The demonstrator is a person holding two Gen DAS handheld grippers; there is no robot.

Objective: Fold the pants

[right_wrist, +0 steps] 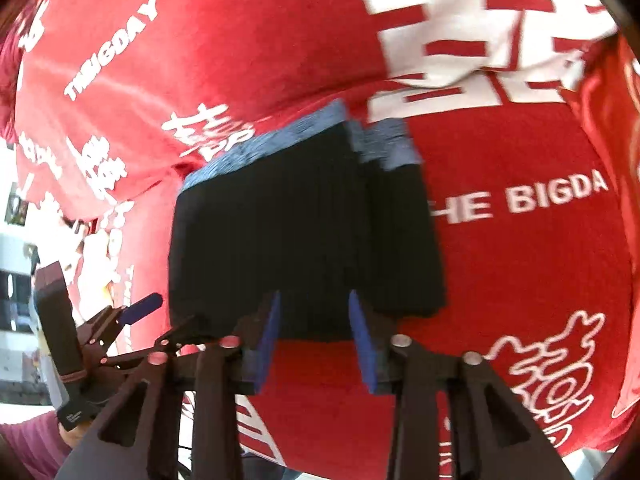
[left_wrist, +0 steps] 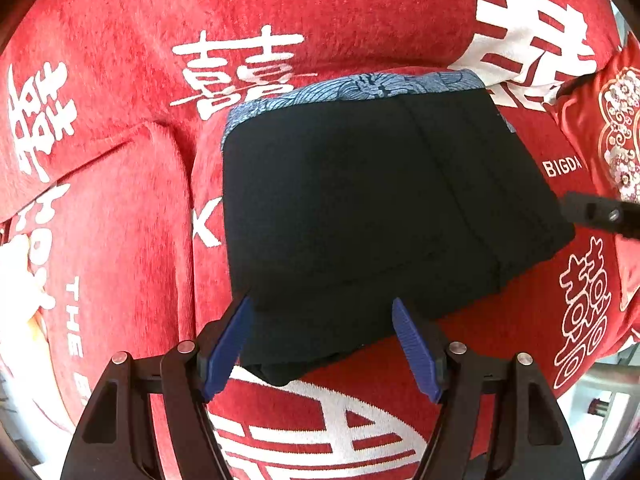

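Observation:
The black pants (left_wrist: pixel 360 200) lie folded into a compact rectangle on the red cover, their blue patterned waistband (left_wrist: pixel 360 88) at the far edge. My left gripper (left_wrist: pixel 320 304) hovers open over the near edge of the pants, nothing pinched between its blue pads. In the right wrist view the same folded pants (right_wrist: pixel 280 220) fill the middle. My right gripper (right_wrist: pixel 314 296) stands open just above their near edge, its pads apart from the cloth. A blue finger (right_wrist: pixel 142 306) of the left gripper shows at the lower left there.
A red cover (left_wrist: pixel 340 20) printed with white characters and lettering spreads under everything, with a raised fold (left_wrist: pixel 120 200) at the left. A red embroidered cushion (left_wrist: pixel 616 128) sits at the right. A person's maroon sleeve (right_wrist: pixel 28 440) shows at the lower left.

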